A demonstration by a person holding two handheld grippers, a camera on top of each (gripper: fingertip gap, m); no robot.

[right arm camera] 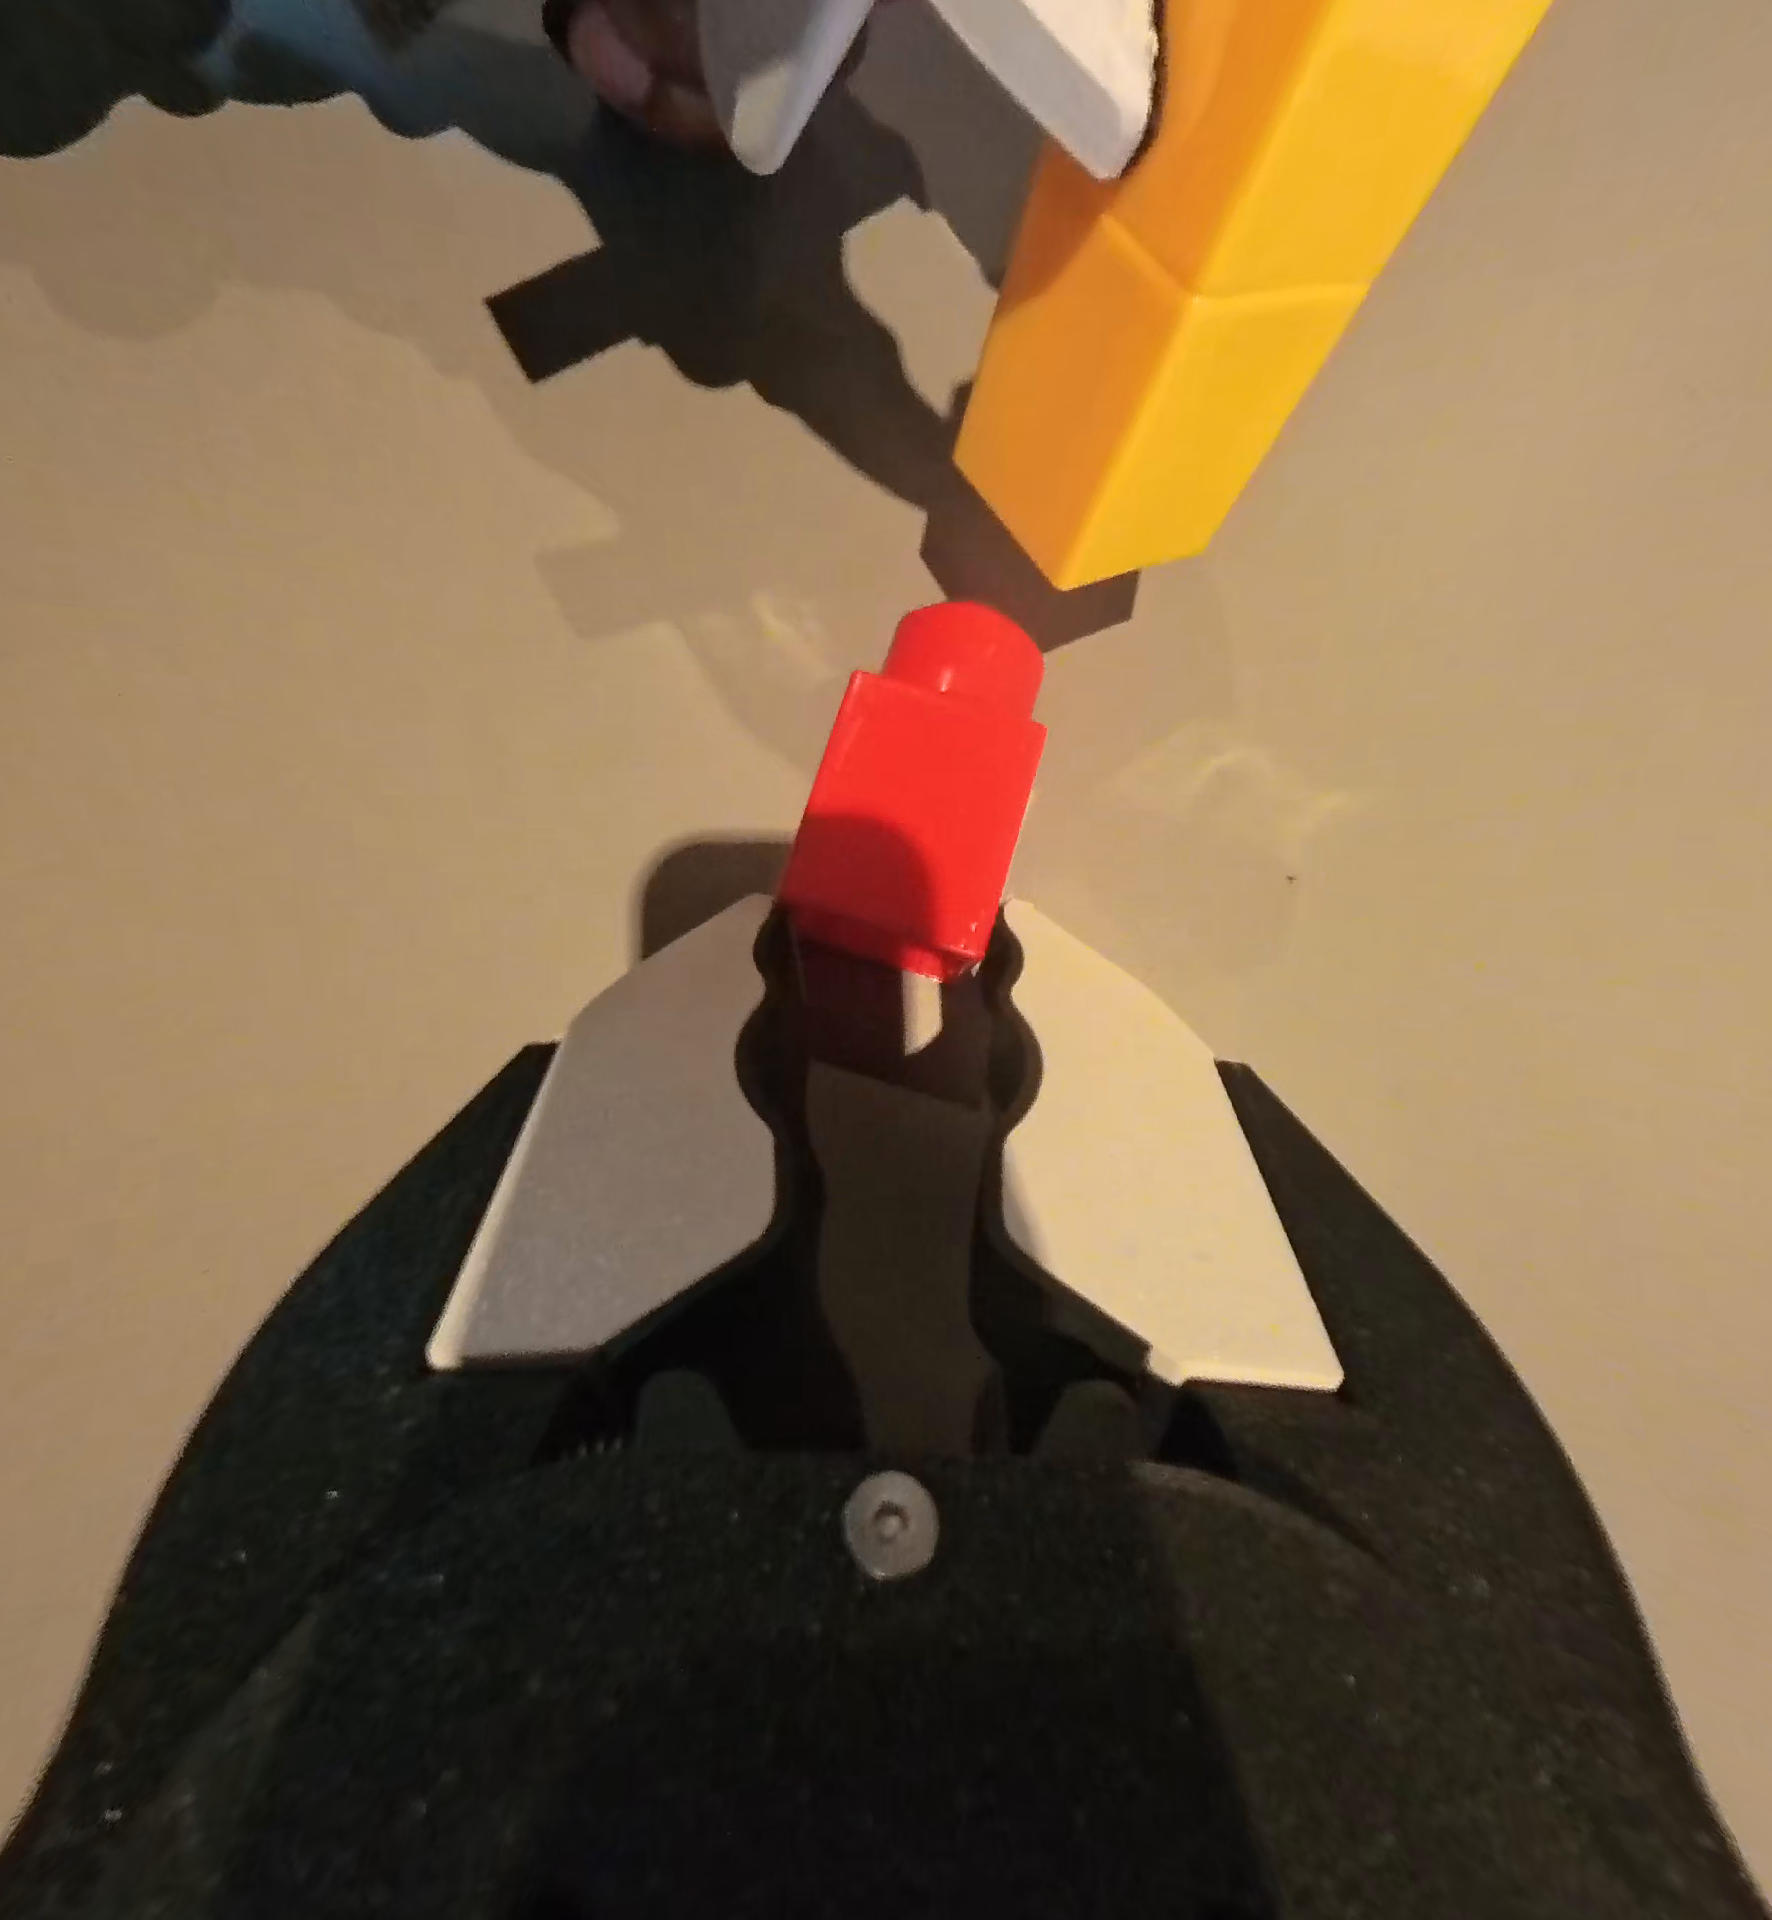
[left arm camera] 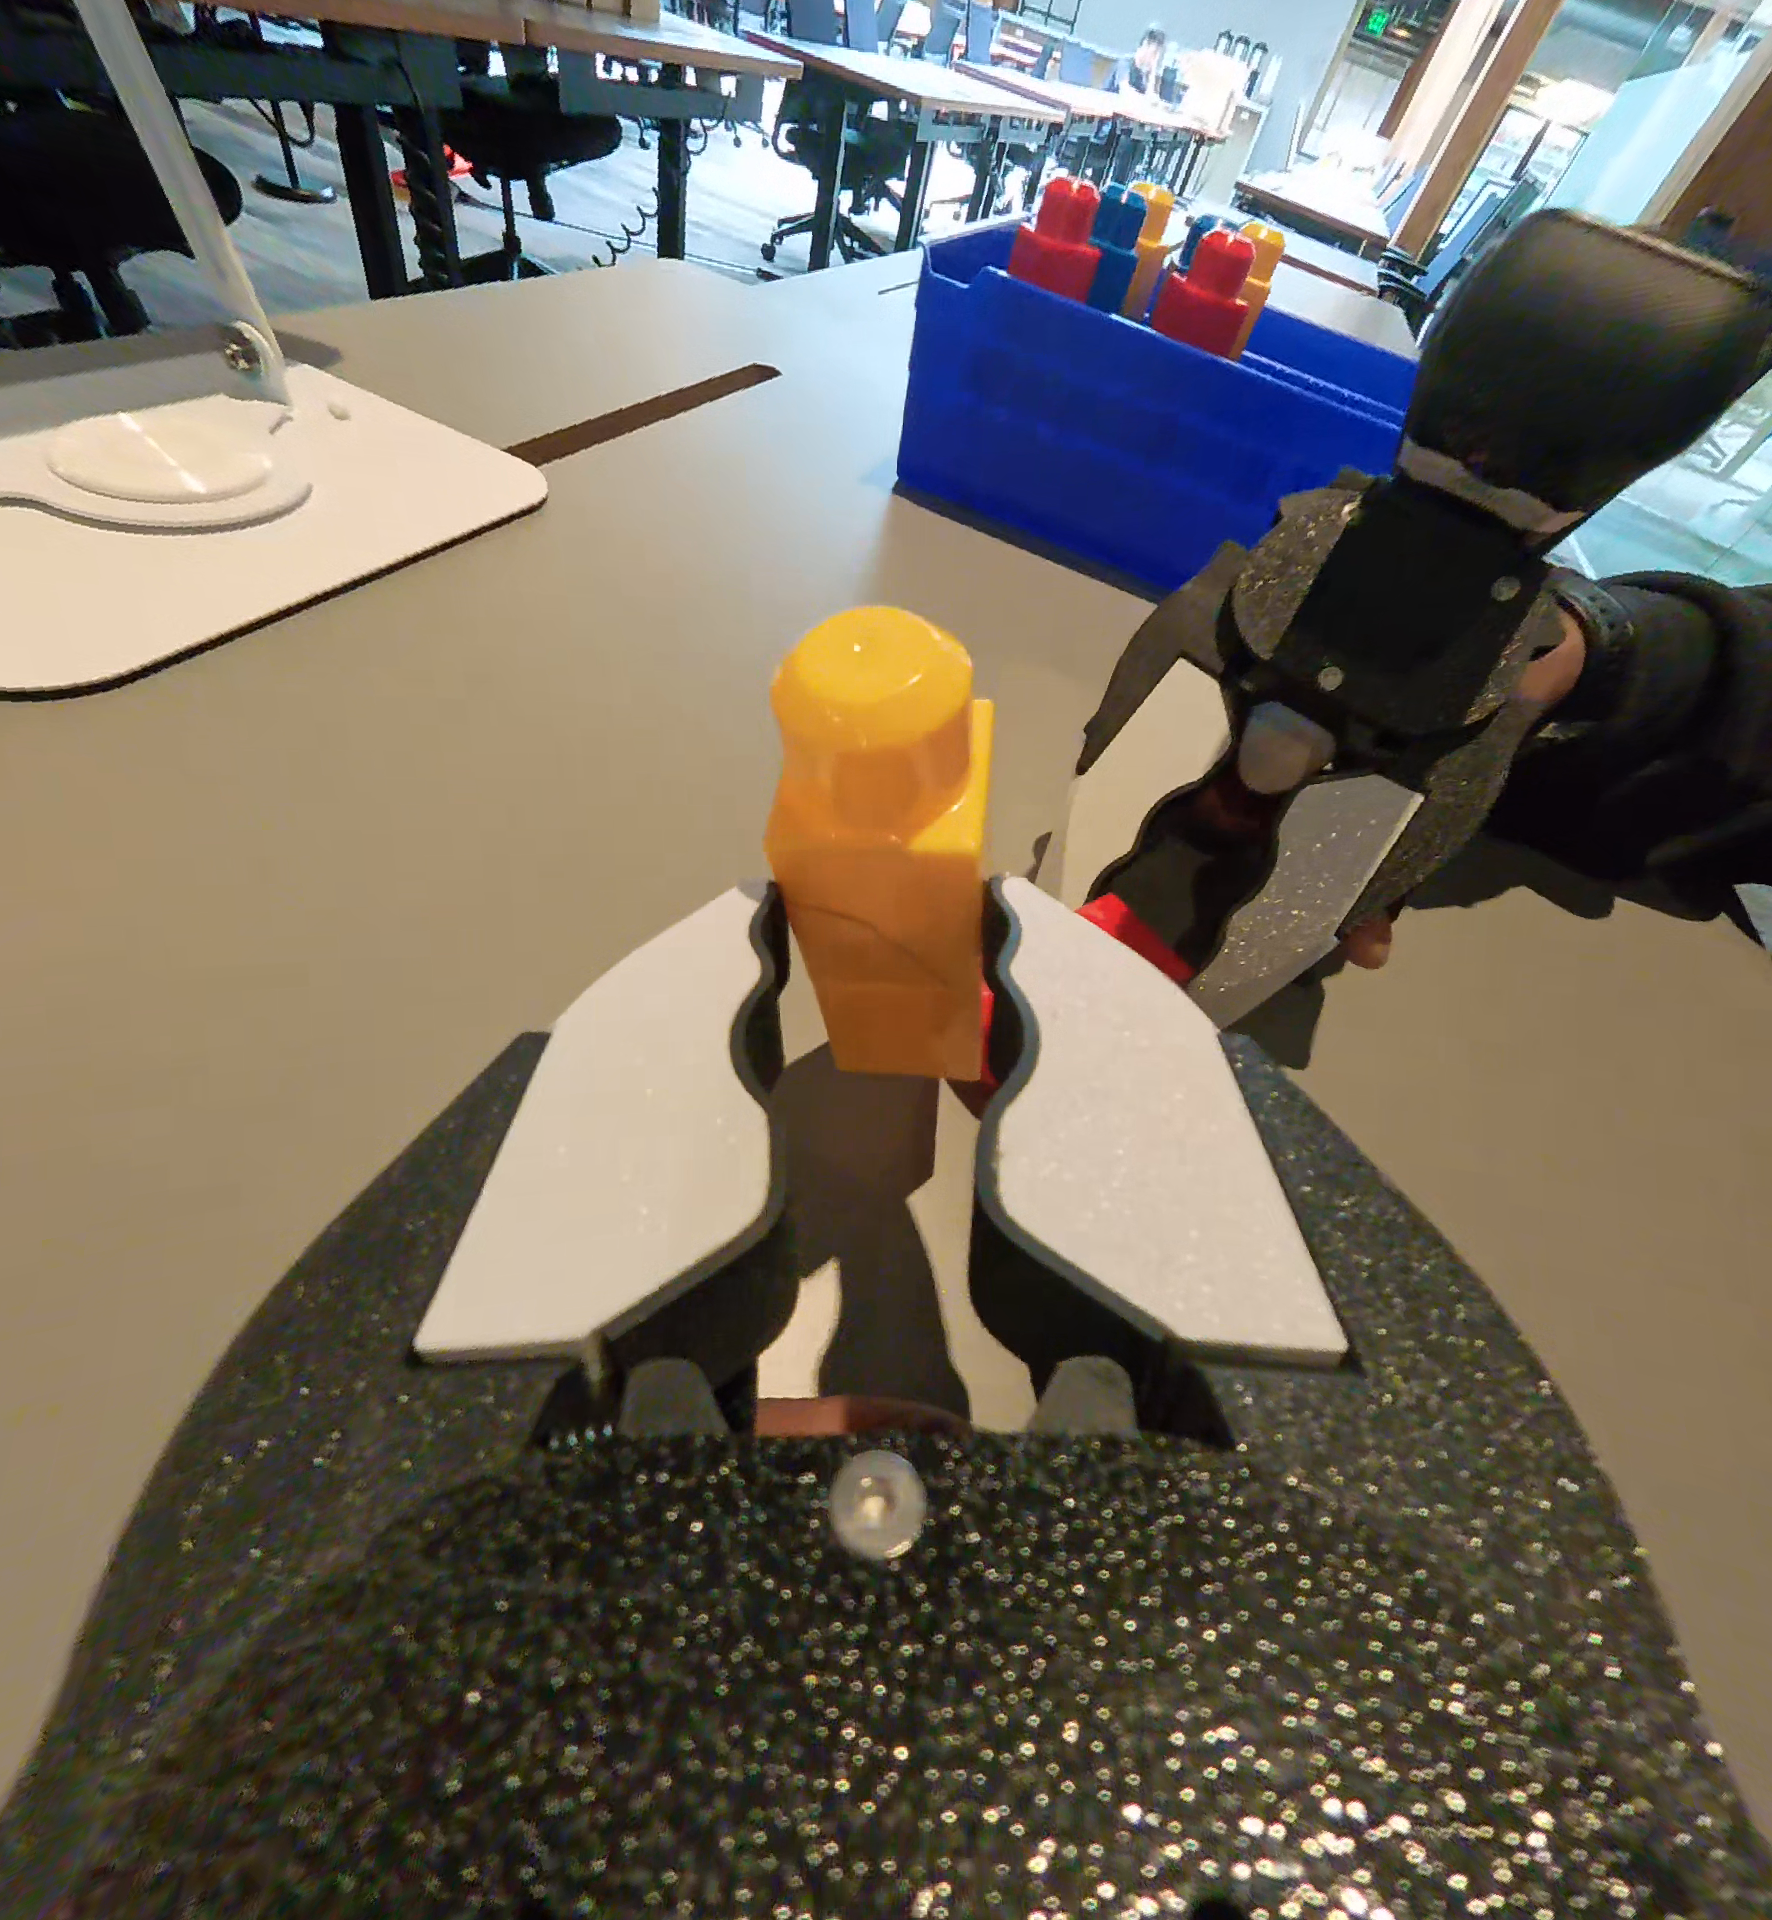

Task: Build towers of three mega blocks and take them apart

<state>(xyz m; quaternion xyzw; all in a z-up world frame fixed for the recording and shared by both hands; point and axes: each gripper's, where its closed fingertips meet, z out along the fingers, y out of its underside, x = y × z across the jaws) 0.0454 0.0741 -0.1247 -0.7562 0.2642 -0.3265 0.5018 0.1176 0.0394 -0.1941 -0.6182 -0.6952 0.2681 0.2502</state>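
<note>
- Between the fingers of the left gripper (left arm camera: 887,945), in the left wrist view, stands a yellow stack (left arm camera: 877,831) of mega blocks, clamped from both sides at its lower half.
- Its long axis runs upright and slightly tilted, the round stud at the top pointing up and away from the camera; the seams suggest more than one yellow block pressed together (how many I cannot tell for sure).
- From the right wrist view the same yellow stack (right arm camera: 1214,312) comes in from the top right corner as a long diagonal bar, its open bottom end aimed down-left toward the red block (right arm camera: 913,810).
- That red block is clamped by its base between the fingers of the right gripper (right arm camera: 887,935), its long axis along the fingers, stud pointing forward toward the bottom of the yellow stack.
- Stud and yellow end are near each other but apart; a sliver of shadowed counter (right arm camera: 238,727) shows between them.
- Seen from the left wrist view, the right gripper (left arm camera: 1152,894) reaches in from the right, held by a dark-sleeved hand (left arm camera: 1588,727), with only a bit of red block (left arm camera: 1131,925) peeking out just beside the yellow stack.
- Farther back on the grey counter (left arm camera: 342,935) sits a blue bin (left arm camera: 1121,416) holding more blocks (left arm camera: 1152,249) in red, blue and yellow, standing studs-up.
- At the left lies a white stand base (left arm camera: 186,520) with a slanted post.
- No brand marks or readable writing show on the blocks, bin or grippers.
</note>
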